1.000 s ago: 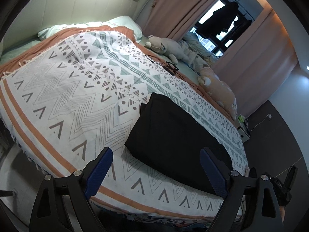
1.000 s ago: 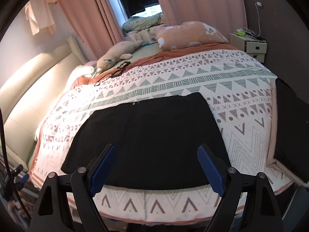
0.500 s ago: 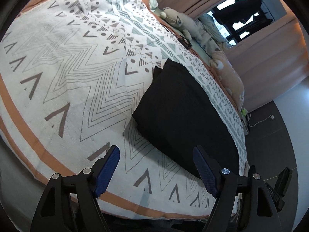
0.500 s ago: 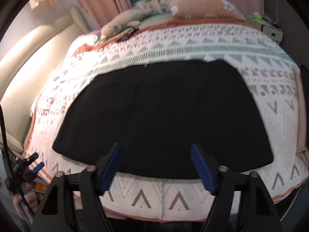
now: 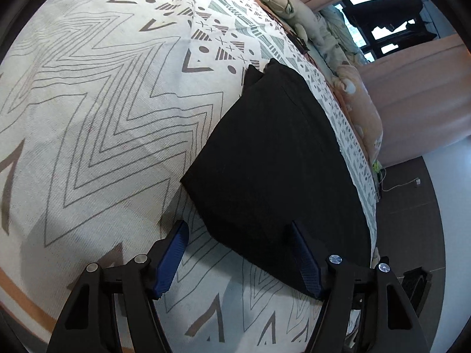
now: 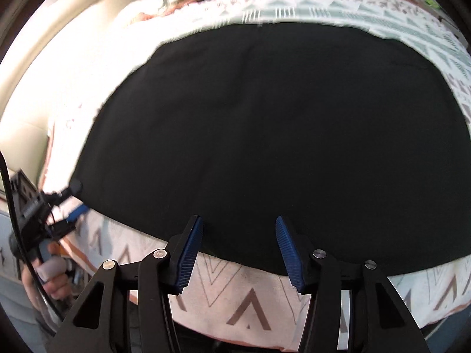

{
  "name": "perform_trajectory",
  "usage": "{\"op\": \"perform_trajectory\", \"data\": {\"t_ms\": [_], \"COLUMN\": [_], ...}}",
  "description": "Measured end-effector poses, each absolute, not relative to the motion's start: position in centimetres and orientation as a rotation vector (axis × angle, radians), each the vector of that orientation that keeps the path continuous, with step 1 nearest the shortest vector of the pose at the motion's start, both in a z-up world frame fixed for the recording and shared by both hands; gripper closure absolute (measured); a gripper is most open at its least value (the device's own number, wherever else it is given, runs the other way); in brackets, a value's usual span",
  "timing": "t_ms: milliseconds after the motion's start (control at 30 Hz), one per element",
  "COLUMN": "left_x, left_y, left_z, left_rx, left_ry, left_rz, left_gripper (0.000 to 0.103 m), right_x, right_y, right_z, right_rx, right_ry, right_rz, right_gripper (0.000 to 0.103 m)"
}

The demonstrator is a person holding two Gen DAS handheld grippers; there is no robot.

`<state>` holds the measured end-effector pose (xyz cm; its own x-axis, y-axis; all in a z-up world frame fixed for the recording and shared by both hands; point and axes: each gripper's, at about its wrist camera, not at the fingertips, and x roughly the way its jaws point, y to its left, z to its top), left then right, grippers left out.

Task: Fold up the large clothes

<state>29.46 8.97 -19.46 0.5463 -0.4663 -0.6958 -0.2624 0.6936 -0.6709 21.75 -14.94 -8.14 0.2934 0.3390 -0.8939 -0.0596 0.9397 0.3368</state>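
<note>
Closing my right gripper (image 6: 239,250) over the near hem of the black garment (image 6: 265,123), I have cloth lying between the jaws at the lower middle of the frame, but the pads are not pressing on it yet. My left gripper (image 5: 240,253) is narrowing too, straddling the garment's near corner at the bottom of its frame, and it has hold of nothing so far. The garment lies flat on the patterned bedspread (image 5: 88,94), filling the middle of the right view.

I judge this the start of another fold: both grippers take the near edge. Next, each pad pair must pinch every layer cleanly, without bedspread, before lifting.

Counted: one black garment, one bedspread, two grippers, two plush toys (image 5: 290,8) at the upper right of the left view.
</note>
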Motion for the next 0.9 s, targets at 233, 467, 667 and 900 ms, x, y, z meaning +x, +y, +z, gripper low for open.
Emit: {"op": "perform_trajectory", "data": {"t_ms": [233,467,667,900], "left_x": [31.2,31.2,30.4,30.7], "left_y": [8.8,8.9,9.0,8.8], "left_z": [-19.9,-20.3,-20.2,-19.9], "left_rx": [-0.848,-0.851,-0.889,-0.914], "left_ry": [1.007,0.985,0.980,0.989], "left_rz": [-0.108,-0.071,-0.041,-0.020], "left_gripper": [0.036,0.054,0.062,0.062], "right_x": [23.3,27.0,31.1,36.1], "right_y": [-14.5,-15.9,-16.9,-17.9], "right_z": [-10.0,-10.5,-10.3,-10.2], "right_rx": [0.210,0.248,0.283,0.301], "right_ry": [1.275,1.262,1.223,1.187], "right_rz": [0.243,0.206,0.160,0.129], "right_gripper": [0.070,0.094,0.094,0.094]}}
